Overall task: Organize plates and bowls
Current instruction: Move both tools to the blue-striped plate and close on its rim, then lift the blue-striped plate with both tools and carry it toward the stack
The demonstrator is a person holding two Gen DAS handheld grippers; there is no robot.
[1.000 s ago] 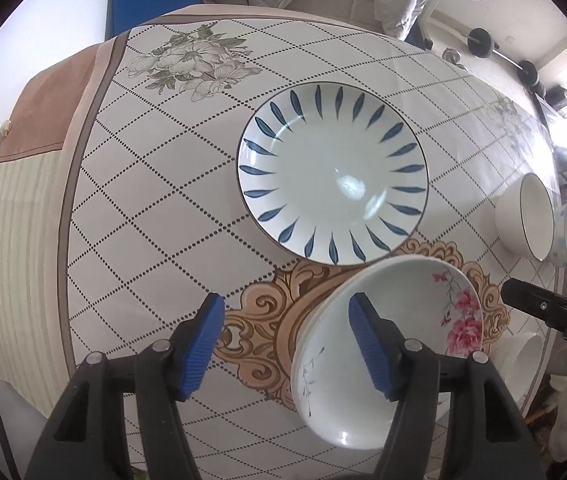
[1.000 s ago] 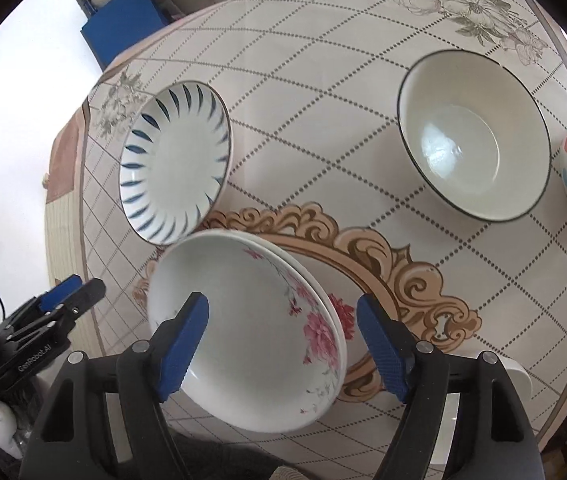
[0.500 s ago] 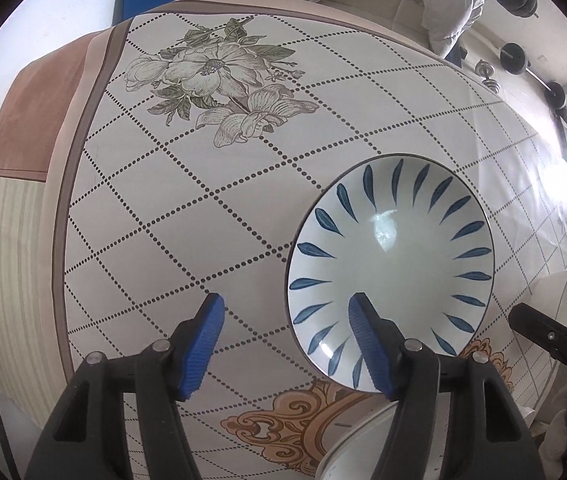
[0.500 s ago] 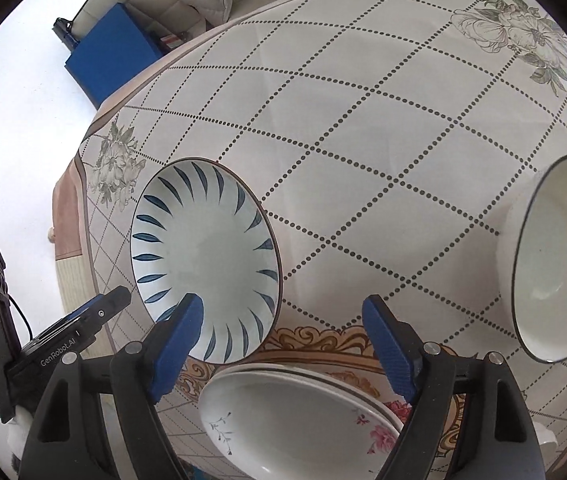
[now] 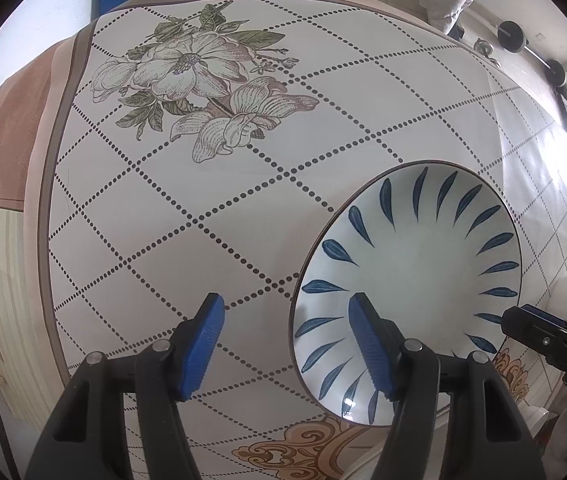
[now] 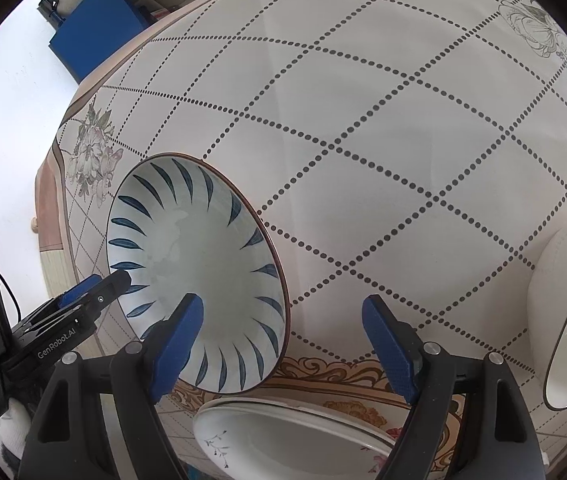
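A white plate with blue leaf strokes [image 5: 415, 276] lies on the patterned tablecloth. My left gripper [image 5: 287, 344] hangs open, pointing down over the plate's left rim, with one pad [image 5: 367, 348] above the plate's inside and the other above the cloth. In the right wrist view my right gripper [image 6: 283, 346] is open and straddles the opposite rim of the same plate [image 6: 187, 256]. Neither gripper's pads press on the rim. Each gripper shows in the other's view: the right gripper [image 5: 543, 332] and the left gripper [image 6: 83, 300].
A white plate with pink flowers [image 6: 283, 440] sits just below the blue-leaf plate. A white bowl with a dark rim [image 6: 563, 320] stands to the right. The table edge [image 5: 43, 240] drops off at the left. A blue box [image 6: 99, 36] is on the floor.
Both grippers have moved off the pink-flower plate to the blue-leaf plate and come down closer to it. The plate now fills more of each view. Both stay open.
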